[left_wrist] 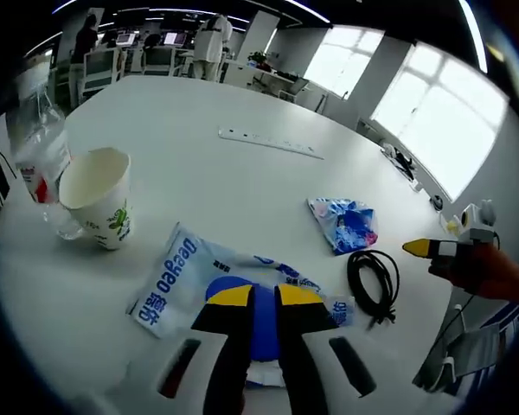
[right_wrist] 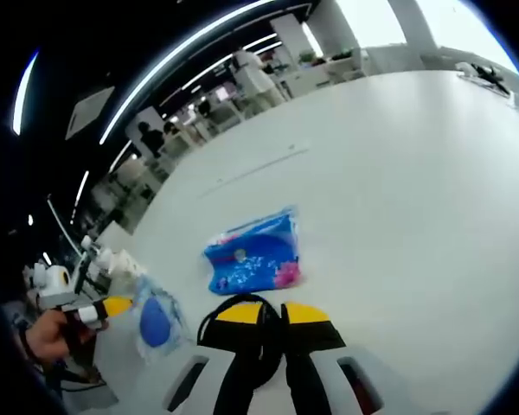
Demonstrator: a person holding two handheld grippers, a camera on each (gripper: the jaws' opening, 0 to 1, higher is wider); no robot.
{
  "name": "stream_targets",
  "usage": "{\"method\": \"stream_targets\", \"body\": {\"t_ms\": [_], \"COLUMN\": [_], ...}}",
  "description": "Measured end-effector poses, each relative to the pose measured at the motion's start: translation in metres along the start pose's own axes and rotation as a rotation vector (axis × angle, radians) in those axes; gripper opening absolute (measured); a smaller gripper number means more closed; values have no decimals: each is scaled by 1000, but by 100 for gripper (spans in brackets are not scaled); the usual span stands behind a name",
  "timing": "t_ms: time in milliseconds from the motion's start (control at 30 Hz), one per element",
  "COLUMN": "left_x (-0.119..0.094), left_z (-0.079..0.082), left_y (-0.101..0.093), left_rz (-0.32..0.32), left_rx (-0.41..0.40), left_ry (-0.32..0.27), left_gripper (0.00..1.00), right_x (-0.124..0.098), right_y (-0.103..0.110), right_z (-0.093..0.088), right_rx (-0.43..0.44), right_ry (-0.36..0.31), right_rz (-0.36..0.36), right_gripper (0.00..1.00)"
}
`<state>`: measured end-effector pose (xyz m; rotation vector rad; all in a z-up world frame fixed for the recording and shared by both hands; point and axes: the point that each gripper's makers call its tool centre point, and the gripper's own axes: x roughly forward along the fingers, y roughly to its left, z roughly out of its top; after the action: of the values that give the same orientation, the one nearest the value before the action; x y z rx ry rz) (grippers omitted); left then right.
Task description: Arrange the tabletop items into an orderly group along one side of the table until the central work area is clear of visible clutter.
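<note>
Altogether one cup (left_wrist: 98,197), one bottle (left_wrist: 40,152), two packets (left_wrist: 232,281), one cable (left_wrist: 374,282).

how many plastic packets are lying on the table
2. The white and blue packet lies just ahead of the left gripper; the small blue and pink packet lies farther out, beside the black cable. Others may sit out of view.

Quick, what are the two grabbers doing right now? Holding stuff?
Left gripper: jaws nearly together over the blue and white packet; a grip cannot be told.
Right gripper: jaws nearly together at the black cable; grip cannot be told.
</note>
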<state>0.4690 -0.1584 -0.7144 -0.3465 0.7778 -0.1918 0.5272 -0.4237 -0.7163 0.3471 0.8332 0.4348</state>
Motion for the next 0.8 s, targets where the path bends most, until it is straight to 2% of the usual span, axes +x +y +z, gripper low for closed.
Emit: {"method": "stream_targets", "body": {"t_ms": [267, 567, 800], "left_x": [-24, -53, -65], "left_z": [-15, -43, -54], "left_y": [18, 52, 72], "left_rz": [17, 55, 78], "left_rx": [-3, -24, -44], "left_ry": [-9, 1, 6], "left_gripper": [5, 5, 5], "right_x": [-19, -35, -42], "right_y": [13, 14, 23], "right_z": [-45, -65, -80], "right_rx": [28, 81, 89], "right_ry": [25, 28, 42], "right_rz": [3, -1, 2], "right_gripper": [5, 5, 5]}}
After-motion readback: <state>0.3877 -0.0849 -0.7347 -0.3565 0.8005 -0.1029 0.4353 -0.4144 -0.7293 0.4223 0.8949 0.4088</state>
